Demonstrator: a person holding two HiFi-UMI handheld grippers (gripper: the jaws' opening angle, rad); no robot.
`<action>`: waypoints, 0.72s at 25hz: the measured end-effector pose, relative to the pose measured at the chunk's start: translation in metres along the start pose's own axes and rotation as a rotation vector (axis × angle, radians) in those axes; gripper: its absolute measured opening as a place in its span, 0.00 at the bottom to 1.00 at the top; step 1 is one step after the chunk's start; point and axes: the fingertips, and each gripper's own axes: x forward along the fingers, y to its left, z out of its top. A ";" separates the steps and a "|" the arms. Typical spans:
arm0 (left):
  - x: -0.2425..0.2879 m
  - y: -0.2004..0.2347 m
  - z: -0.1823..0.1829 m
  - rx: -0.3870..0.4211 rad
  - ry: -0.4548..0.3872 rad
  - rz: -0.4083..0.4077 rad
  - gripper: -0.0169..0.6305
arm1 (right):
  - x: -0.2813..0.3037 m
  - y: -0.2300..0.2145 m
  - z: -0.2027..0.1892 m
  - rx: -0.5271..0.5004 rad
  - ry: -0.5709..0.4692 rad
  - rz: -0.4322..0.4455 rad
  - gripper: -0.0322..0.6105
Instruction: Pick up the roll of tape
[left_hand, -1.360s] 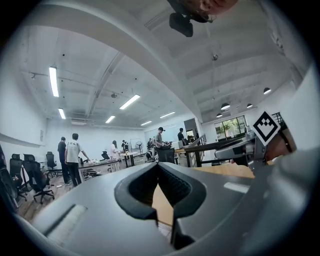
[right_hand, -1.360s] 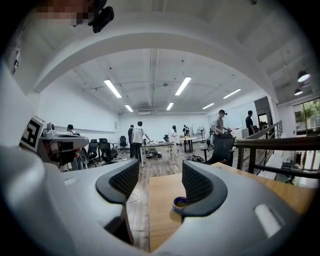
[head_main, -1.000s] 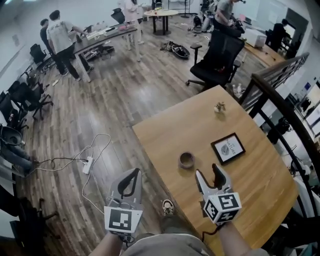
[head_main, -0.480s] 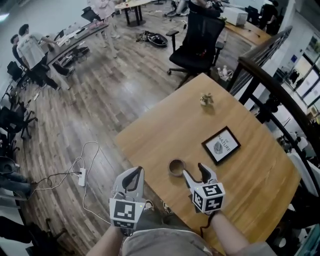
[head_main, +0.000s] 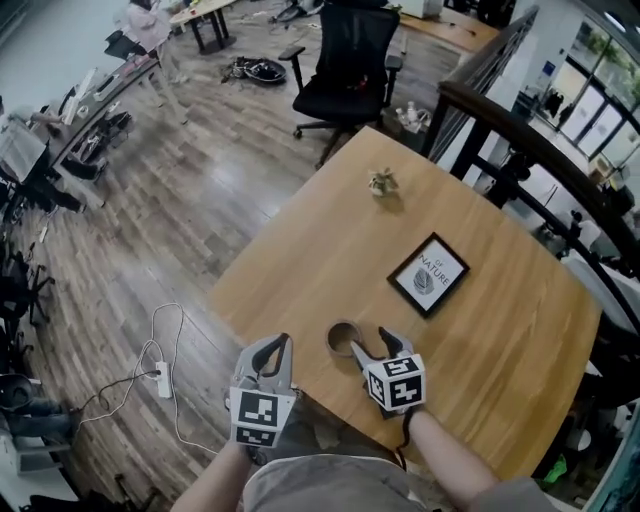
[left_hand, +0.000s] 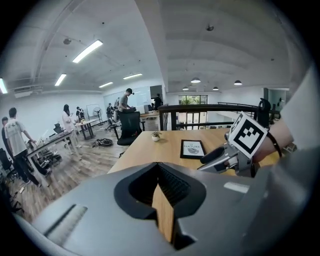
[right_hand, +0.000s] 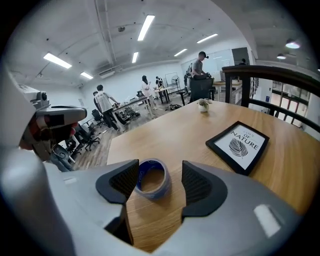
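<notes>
- The right gripper (right_hand: 159, 182) holds its jaws wide apart and grips nothing. They straddle the roll of tape (right_hand: 152, 178), apparently lined up to close on it.
- The tape lies flat near the tabletop's (head_main: 500, 330) near edge.
- The left gripper (head_main: 268, 352), jaws together and empty, hangs just off that edge, likely kept clear.
- A framed picture (head_main: 428, 275) sits farther in, well apart.

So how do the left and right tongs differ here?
The left tongs are shut and empty; the right tongs are open. The left tongs sit beside the tape; the right tongs straddle it. Both point across the table.
</notes>
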 end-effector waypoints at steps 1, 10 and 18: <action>0.005 0.001 -0.003 0.006 0.008 -0.019 0.03 | 0.005 -0.001 -0.002 0.011 0.009 -0.011 0.45; 0.050 0.010 -0.034 0.029 0.081 -0.179 0.03 | 0.041 -0.009 -0.025 0.077 0.093 -0.116 0.45; 0.069 0.007 -0.047 0.076 0.096 -0.295 0.03 | 0.052 -0.010 -0.049 0.148 0.142 -0.200 0.45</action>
